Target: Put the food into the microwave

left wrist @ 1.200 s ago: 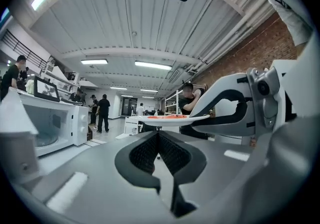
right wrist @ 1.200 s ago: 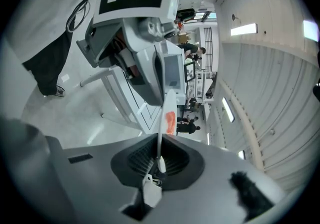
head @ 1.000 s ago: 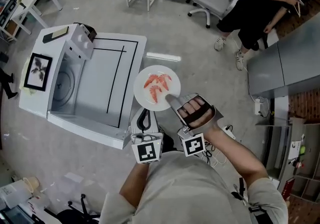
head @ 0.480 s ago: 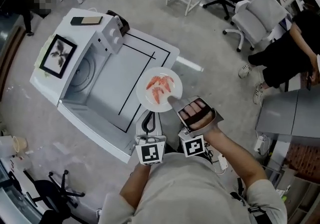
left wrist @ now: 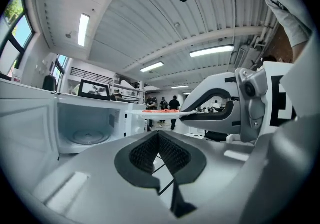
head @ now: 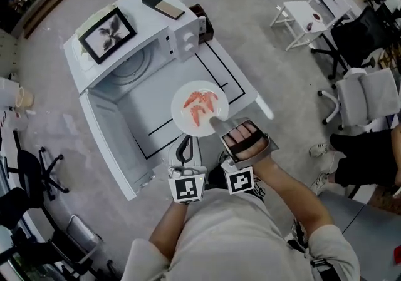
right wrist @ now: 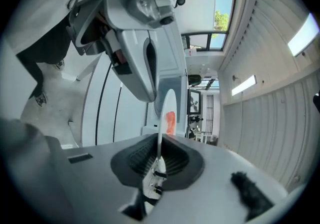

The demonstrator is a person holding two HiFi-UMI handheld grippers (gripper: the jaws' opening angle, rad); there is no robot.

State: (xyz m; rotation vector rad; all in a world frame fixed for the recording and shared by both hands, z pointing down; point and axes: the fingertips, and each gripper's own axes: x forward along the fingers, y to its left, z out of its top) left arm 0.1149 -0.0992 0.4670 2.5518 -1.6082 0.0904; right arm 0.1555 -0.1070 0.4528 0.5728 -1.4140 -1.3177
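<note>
A white plate [head: 199, 108] carries orange-pink shrimp [head: 198, 104] and hangs over the open door [head: 160, 117] of the white microwave [head: 128, 45]. My right gripper [head: 215, 124] is shut on the plate's near rim. In the right gripper view the plate [right wrist: 162, 113] runs edge-on between the pads of that gripper [right wrist: 159, 154], with shrimp [right wrist: 170, 119] on it. Just left of the plate and below it, my left gripper [head: 183, 146] is shut and holds nothing; its pads [left wrist: 150, 149] meet. The left gripper view shows the empty cavity with its turntable [left wrist: 88, 136] ahead on the left.
A framed picture [head: 106, 34] and a phone [head: 161, 5] lie on top of the microwave. A small white table [head: 308, 14] and a grey office chair [head: 369, 99] stand at the right, with a seated person [head: 366, 158]. Black chairs [head: 28, 176] are at the left.
Both grippers and the plate have swung toward the microwave. The open door and cavity now lie straight ahead of the plate. The grip on the rim is unchanged.
</note>
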